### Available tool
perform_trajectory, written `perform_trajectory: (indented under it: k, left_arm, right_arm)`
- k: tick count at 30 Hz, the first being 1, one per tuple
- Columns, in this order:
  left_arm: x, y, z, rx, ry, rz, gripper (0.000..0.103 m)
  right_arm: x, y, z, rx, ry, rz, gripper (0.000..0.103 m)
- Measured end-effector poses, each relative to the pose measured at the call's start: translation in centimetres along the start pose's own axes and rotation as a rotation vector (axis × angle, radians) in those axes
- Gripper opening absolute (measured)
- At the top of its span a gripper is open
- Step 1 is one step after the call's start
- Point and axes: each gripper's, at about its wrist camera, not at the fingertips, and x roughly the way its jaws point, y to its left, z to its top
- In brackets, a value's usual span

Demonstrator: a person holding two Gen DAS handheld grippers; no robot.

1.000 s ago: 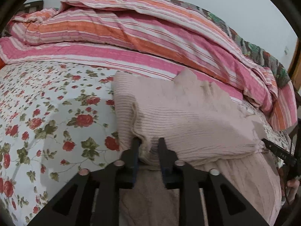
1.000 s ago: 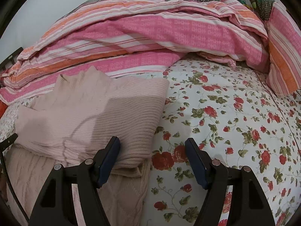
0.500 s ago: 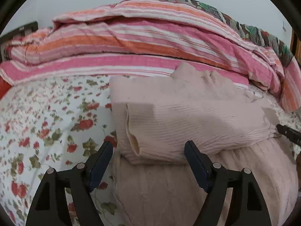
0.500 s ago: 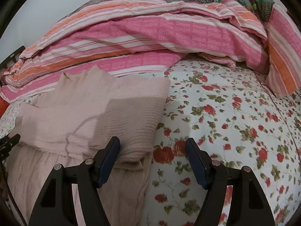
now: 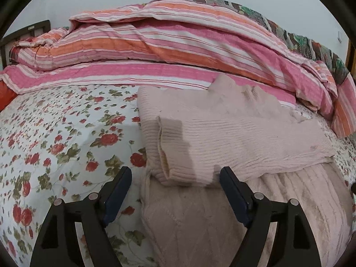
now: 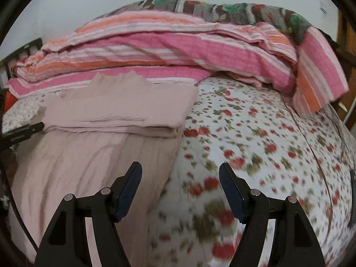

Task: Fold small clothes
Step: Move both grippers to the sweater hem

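Observation:
A pale pink knit sweater point(image 5: 222, 138) lies on the floral bedsheet point(image 5: 55, 138), its sleeves folded across the body, a ribbed cuff point(image 5: 164, 155) at the left. Its lower body point(image 5: 200, 222) stretches toward me. My left gripper point(image 5: 175, 178) is open and empty, just in front of the folded sleeve. In the right wrist view the sweater point(image 6: 115, 111) sits at the left; my right gripper point(image 6: 180, 175) is open and empty, over the sweater's right edge and the sheet point(image 6: 255, 144).
A pile of pink and orange striped quilts point(image 5: 166, 44) runs along the back of the bed, also in the right wrist view point(image 6: 178, 51). A dark headboard point(image 5: 26, 31) is at far left. The left gripper's tip point(image 6: 24, 131) shows at the left edge.
My left gripper let go of the folded sleeve, opened wide and drew back. My right gripper stayed open and pulled back and up; its view is blurred by motion.

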Motion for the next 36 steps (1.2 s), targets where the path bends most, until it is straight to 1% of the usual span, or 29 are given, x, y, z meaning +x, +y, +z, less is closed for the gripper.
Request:
perform_trajectory:
  k: [1,4,6,7,9,11,13,14,16,18,20,22,25,28,30,32,33,35,36]
  left_arm:
    - [-0.2,0.1,-0.2,0.0,0.002,-0.007,0.08]
    - [-0.6,0.1,-1.0,0.025,0.015,-0.012,0.08]
    - [-1.8,-0.1,-1.9,0.046,-0.004,-0.023,0.08]
    - [-2.7,0.0,-2.5,0.044,-0.013,-0.061,0.08]
    - [-4.7,0.5,-4.0,-0.001,-0.001,-0.188,0.08]
    - [-6.4,0.9,-5.4,-0.02,0.009,-0.245,0.08]
    - [-8.2,1.3,-6.9,-0.022,0.001,-0.265,0.079]
    - [-9.1,1.5,-7.8,-0.023,0.001,-0.274,0.079]
    - [-9.8,1.8,-9.1,-0.034,0.024,-0.281,0.079]
    - [-10.2,2.6,-10.6,-0.078,0.044,-0.309,0.078]
    - [-10.6,2.9,-11.2,-0.091,0.039,-0.313,0.074]
    - [-10.7,2.9,-11.3,-0.1,0.038,-0.32,0.072]
    - [-10.1,3.2,-10.8,-0.137,0.048,-0.379,0.063]
    - [-8.2,3.1,-9.6,-0.17,0.066,-0.42,0.055]
    - [-6.9,2.8,-8.8,-0.187,0.081,-0.437,0.055]
    - [-6.4,2.6,-8.2,-0.196,0.072,-0.449,0.055]
    - [-6.3,2.6,-8.0,-0.198,0.069,-0.457,0.055]
    - [-6.5,2.6,-7.9,-0.207,0.068,-0.479,0.055]
    - [-6.6,2.7,-7.9,-0.209,0.071,-0.485,0.054]
  right_arm:
    - [-0.7,0.0,-0.5,0.005,-0.003,-0.001,0.071]
    - [-2.1,0.1,-2.0,0.031,-0.019,-0.045,0.071]
    - [-2.4,0.0,-3.1,0.06,0.003,-0.011,0.071]
    - [-2.4,0.0,-3.7,0.074,0.021,0.011,0.071]
    - [-2.6,-0.1,-4.9,0.091,0.047,0.037,0.069]
    - [-3.2,-0.1,-5.9,0.081,0.044,0.038,0.065]
    - [-4.0,-0.3,-6.8,0.09,0.032,0.059,0.062]
    - [-4.2,-0.4,-7.2,0.097,0.032,0.078,0.057]
    - [-4.6,-0.3,-7.6,0.104,0.038,0.117,0.052]
    - [-4.9,0.1,-7.9,0.099,0.034,0.139,0.051]
    - [-5.0,0.5,-8.3,0.095,0.028,0.172,0.051]
    - [-4.5,0.8,-8.5,0.096,0.041,0.197,0.049]
    - [-3.3,1.0,-8.4,0.108,0.046,0.218,0.046]
    - [-2.3,1.1,-7.7,0.127,0.037,0.257,0.046]
    - [-1.4,1.0,-6.9,0.145,0.05,0.287,0.046]
    - [-1.0,0.8,-6.3,0.158,0.043,0.309,0.046]
    - [-0.7,0.7,-5.8,0.163,0.031,0.324,0.044]
    - [-0.2,0.5,-5.3,0.186,0.036,0.332,0.039]
    - [0.0,0.4,-5.1,0.204,0.04,0.344,0.039]
